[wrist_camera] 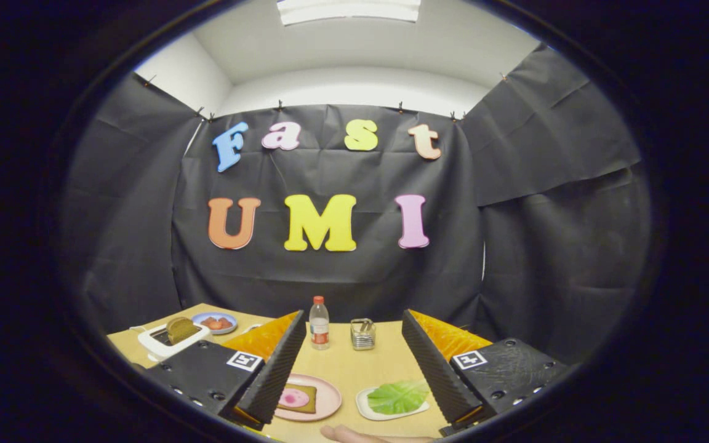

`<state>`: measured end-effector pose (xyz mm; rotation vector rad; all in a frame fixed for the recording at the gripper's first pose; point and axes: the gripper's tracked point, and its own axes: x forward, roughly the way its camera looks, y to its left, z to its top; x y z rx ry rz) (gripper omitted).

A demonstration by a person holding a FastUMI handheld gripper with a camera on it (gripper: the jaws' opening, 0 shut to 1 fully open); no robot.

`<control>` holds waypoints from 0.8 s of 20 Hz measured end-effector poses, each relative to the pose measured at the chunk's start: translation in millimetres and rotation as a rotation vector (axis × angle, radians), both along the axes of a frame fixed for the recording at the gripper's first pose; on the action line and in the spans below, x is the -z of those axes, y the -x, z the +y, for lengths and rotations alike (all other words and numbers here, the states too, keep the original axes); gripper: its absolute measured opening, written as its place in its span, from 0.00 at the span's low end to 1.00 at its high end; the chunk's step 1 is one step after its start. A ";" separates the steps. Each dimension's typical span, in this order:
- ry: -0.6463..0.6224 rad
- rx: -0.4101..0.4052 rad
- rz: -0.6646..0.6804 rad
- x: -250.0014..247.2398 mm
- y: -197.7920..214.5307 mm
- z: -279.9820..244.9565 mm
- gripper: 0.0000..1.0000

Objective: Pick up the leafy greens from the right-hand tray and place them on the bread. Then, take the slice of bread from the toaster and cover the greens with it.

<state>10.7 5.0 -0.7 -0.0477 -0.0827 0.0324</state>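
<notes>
Cam: fisheye, mounted on hand-held gripper [354, 381], looks fwd along its spread-apart fingers [280, 369], level over the surface [354, 369], facing booth's back wall; plates close below.

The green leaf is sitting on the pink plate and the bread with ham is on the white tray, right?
Not quite. In the gripper view the green leaf lies on the white tray, and the bread with ham sits on the pink plate. The gripper jaws are open above both.

- Your gripper [354, 381] shows two wedge-shaped fingers [277, 372] with ribbed inner faces at the lower middle of the frame.
- Each finger mount carries a square black-and-white marker [244, 360] and small round screws [213, 395].
</notes>
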 end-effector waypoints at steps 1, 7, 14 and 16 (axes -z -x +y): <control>-0.010 -0.003 -0.011 2.2 -3.4 -4.5 0.96; -0.061 0.072 0.114 39.3 -36.3 -51.8 0.96; -0.111 0.107 0.269 98.3 -81.1 -102.4 0.96; -0.141 0.120 0.311 118.7 -92.9 -120.5 0.96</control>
